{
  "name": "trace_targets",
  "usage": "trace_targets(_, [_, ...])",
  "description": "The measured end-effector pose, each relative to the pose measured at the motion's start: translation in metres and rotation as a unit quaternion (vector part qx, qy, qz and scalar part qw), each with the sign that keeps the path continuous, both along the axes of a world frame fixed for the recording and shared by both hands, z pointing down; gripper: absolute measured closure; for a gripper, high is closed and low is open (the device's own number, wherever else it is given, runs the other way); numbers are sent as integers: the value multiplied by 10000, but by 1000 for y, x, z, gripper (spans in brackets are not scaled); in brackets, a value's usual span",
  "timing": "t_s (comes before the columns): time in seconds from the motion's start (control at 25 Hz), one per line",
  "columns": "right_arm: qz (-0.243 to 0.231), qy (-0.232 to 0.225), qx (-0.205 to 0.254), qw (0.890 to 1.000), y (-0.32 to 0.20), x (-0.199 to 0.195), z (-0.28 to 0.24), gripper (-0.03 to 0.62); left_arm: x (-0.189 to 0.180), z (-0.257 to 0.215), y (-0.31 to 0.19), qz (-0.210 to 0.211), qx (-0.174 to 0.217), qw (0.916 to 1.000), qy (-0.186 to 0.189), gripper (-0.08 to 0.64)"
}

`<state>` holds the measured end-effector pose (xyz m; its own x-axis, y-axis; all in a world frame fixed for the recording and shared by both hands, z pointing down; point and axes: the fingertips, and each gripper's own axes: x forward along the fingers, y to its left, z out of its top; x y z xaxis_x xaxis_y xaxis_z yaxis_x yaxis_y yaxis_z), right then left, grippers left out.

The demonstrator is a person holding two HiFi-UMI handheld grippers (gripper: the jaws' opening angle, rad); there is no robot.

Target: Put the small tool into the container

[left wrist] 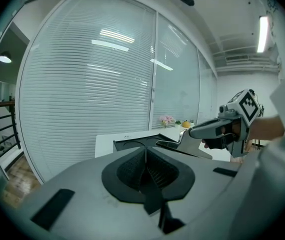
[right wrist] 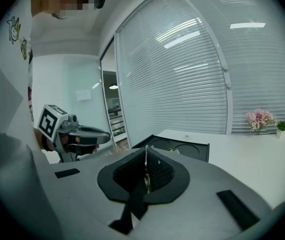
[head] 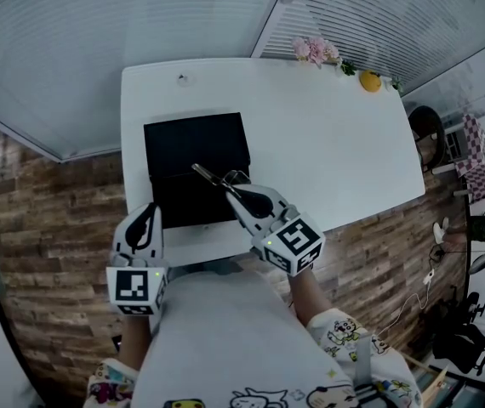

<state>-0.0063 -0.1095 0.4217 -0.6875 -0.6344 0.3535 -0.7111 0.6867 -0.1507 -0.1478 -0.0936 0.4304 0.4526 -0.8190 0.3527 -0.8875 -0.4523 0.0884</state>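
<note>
On the near-left part of the white table (head: 336, 143) I see the container, a flat black case (head: 196, 138) lying open, its near half close to the table's near edge. My right gripper (head: 236, 198) is clenched on the small tool, a slim silver metal piece (head: 208, 175); in the right gripper view a thin bright strip of it sits pinched between the two dark pads. From the head view the tool sticks out past the jaws toward the far left and hangs over the middle of the case, where its two halves meet. I cannot tell whether its tip touches the case. My left gripper (left wrist: 145, 161) is at the case's near-left corner, well apart from the tool, its jaws pressed together with nothing between them. At the table's far right edge sit a bunch of pink flowers (head: 315, 49) and a small round yellow object (head: 369, 81), and white slatted blinds (head: 123, 24) stand beyond the table.
</note>
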Motion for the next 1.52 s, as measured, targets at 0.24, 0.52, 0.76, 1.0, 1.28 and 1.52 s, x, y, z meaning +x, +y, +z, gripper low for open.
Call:
trace_targets(0.24, [-378, 21, -201, 9991, 0, -11, 7, 589, 0, 2, -3, 5, 6, 10000, -27, 548])
trace_targets(0.52, [-732, 13, -467, 9962, 1, -24, 20, 589, 0, 7, -1, -20, -123, 9999, 8, 548])
trace_targets(0.76, [-1014, 36, -740, 9921, 4, -34, 31, 589, 0, 12, 3, -1, -199, 9998, 11, 548])
trace_targets(1.0, [-1316, 82, -977, 9864, 1, -44, 40, 589, -2, 17, 4, 32, -285, 9996, 14, 548])
trace_targets(1.28, [-1765, 158, -1339, 9750, 0, -54, 54, 589, -1, 23, 6, 66, -368, 9993, 23, 548])
trace_targets(1.52, [-2062, 203, -1676, 9639, 0, -60, 68, 589, 0, 25, 7, 114, -403, 9991, 16, 548])
